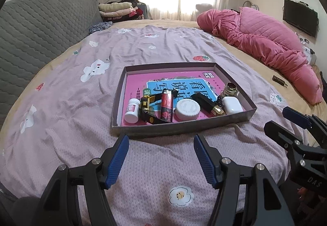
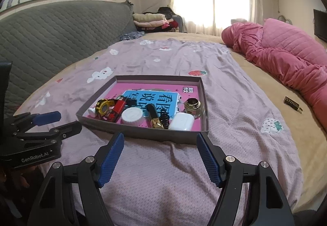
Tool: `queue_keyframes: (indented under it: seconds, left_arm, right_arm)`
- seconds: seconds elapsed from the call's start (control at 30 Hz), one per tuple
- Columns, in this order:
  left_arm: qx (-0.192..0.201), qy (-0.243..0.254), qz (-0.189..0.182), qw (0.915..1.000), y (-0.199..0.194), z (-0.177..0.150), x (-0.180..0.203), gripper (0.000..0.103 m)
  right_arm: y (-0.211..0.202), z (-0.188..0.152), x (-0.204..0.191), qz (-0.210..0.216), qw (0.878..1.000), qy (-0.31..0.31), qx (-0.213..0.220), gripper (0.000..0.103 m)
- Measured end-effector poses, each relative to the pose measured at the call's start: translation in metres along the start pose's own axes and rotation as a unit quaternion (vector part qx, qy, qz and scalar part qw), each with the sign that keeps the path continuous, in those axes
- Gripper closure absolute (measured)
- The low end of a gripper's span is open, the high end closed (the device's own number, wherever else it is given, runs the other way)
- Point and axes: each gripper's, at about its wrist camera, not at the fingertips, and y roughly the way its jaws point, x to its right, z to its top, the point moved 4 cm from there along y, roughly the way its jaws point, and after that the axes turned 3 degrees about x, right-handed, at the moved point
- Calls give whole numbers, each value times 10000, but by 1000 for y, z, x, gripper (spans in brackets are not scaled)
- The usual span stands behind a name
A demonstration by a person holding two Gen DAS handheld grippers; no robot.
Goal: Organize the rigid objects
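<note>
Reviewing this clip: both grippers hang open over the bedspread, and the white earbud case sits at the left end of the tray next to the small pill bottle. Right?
Not quite. The white earbud case sits at the tray's right end, beside the glass jar; the left wrist view shows it. The small pill bottle is at the left end.

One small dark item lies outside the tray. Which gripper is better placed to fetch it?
Right, probably. The dark item lies on the tan sheet, right of the tray. The right gripper, open and empty, is on that side; the left gripper sits farther left.
</note>
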Motion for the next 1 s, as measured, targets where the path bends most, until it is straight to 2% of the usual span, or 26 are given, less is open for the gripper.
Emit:
queue_keyframes:
  seconds: [0.5,1.0]
  left_arm:
    - [-133,-96,110,9998,-10,-11,1,38]
    - [-282,-197,211,9992,-11,-19,-4,38]
  right_arm:
    - [-17,-7,-17,-150,9999,-48,15,28]
    - [-11,-23,-18,-56,9996,103,-271,28]
